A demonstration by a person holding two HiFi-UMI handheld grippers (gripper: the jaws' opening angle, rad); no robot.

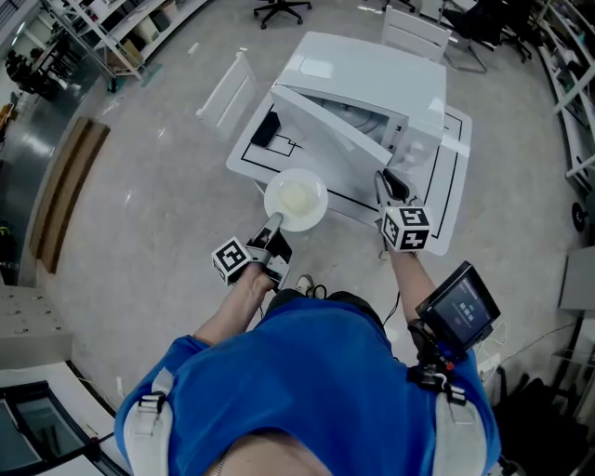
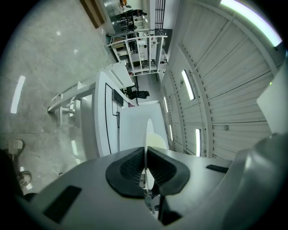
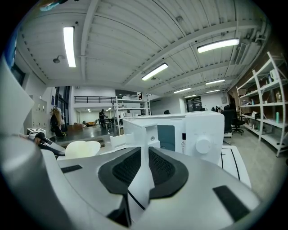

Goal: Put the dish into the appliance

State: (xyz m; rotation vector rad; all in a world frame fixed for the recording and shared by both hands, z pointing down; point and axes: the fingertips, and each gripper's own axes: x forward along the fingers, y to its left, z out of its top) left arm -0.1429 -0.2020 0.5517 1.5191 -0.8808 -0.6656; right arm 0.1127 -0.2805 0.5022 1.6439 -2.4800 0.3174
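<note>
A round white dish point(image 1: 296, 199) hangs in front of the white appliance point(image 1: 372, 74), just left of its open door point(image 1: 325, 121). My left gripper point(image 1: 276, 221) is shut on the dish's near rim. In the left gripper view the dish point(image 2: 148, 143) stands edge-on, pinched between the black pads point(image 2: 130, 168). My right gripper point(image 1: 389, 179) hovers by the appliance's front right corner, jaws a narrow gap apart with nothing between them. The right gripper view shows the appliance point(image 3: 202, 130) with its knob, the swung-out door point(image 3: 135, 130) and the dish point(image 3: 82, 148) at left.
The appliance sits on a white board with black lines point(image 1: 446, 186) on the floor. A white rack point(image 1: 223, 88) lies to its left, and a brown plank point(image 1: 65, 186) further left. Shelving point(image 1: 121, 37) and an office chair point(image 1: 282, 9) stand behind. A small screen point(image 1: 460, 302) hangs at the person's right side.
</note>
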